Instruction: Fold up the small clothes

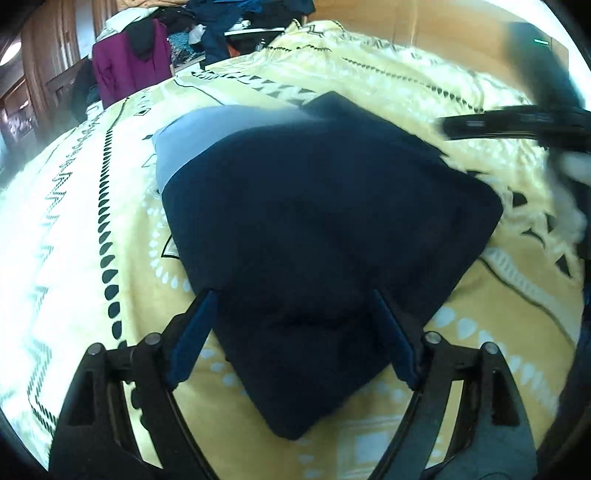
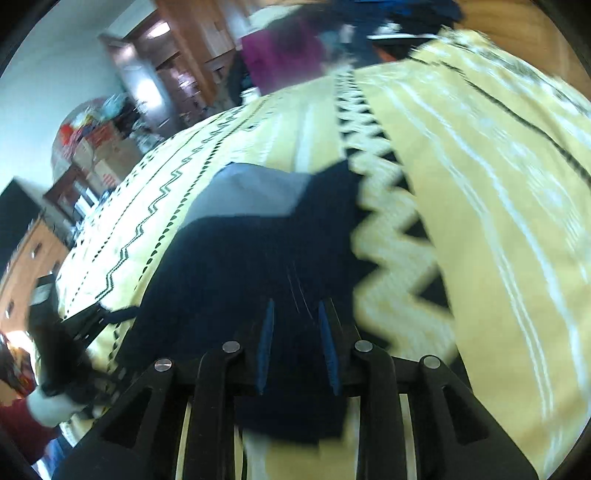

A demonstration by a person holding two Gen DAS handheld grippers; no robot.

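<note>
A dark navy garment (image 1: 325, 229) lies folded on the yellow patterned bedspread (image 1: 92, 221), with a grey-blue layer (image 1: 207, 136) showing at its far left. My left gripper (image 1: 295, 295) is open, its blue-padded fingers (image 1: 195, 339) straddling the garment's near corner. In the right wrist view the same navy garment (image 2: 258, 266) fills the middle, with the grey layer (image 2: 255, 192) behind it. My right gripper (image 2: 295, 308) has its jaws a little apart over the garment's near edge, nothing clamped between them. The right gripper also shows blurred in the left wrist view (image 1: 458, 129).
A pile of clothes (image 1: 207, 33), with a purple garment (image 1: 129, 62) hanging at its left, sits beyond the bed's far edge. Wooden cabinets (image 2: 192, 44) stand to the left. The bedspread (image 2: 498, 221) extends to the right. The other gripper (image 2: 85, 325) shows at lower left.
</note>
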